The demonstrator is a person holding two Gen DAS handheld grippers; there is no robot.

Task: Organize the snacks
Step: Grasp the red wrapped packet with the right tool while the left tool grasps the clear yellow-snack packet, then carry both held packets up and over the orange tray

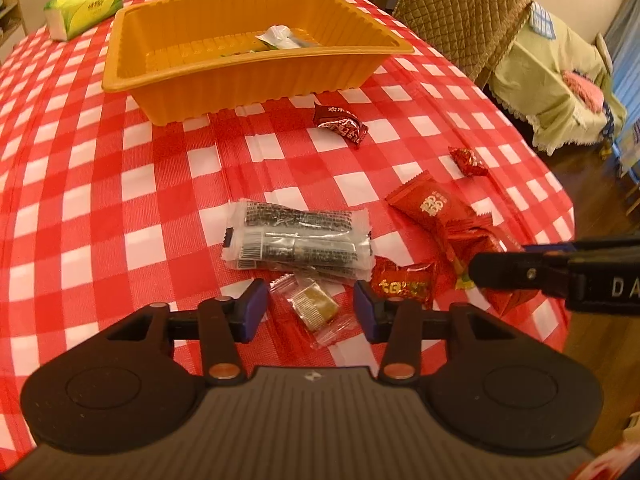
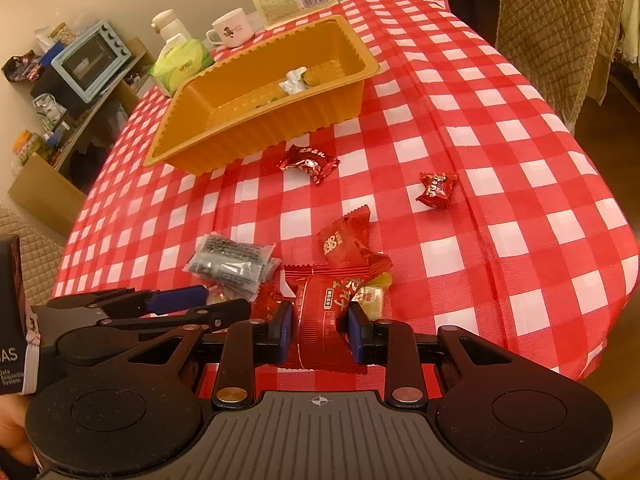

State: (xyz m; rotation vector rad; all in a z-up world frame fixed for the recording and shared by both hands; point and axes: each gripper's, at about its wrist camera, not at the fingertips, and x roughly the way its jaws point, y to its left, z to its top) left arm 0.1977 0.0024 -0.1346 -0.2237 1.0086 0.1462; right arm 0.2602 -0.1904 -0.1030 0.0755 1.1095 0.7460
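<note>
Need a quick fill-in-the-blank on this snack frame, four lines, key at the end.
1. The right gripper is shut on a ____ snack packet.
2. The orange tray stands on a red-and-white ____ tablecloth.
3. Between the left gripper fingers lies a small ____ wrapped candy, not yet pinched.
4. Behind the tray stands a white ____.

Missing words: red; checked; clear; mug

Red-white checked tablecloth [image 1: 120,200], orange tray [image 1: 240,92]
</note>
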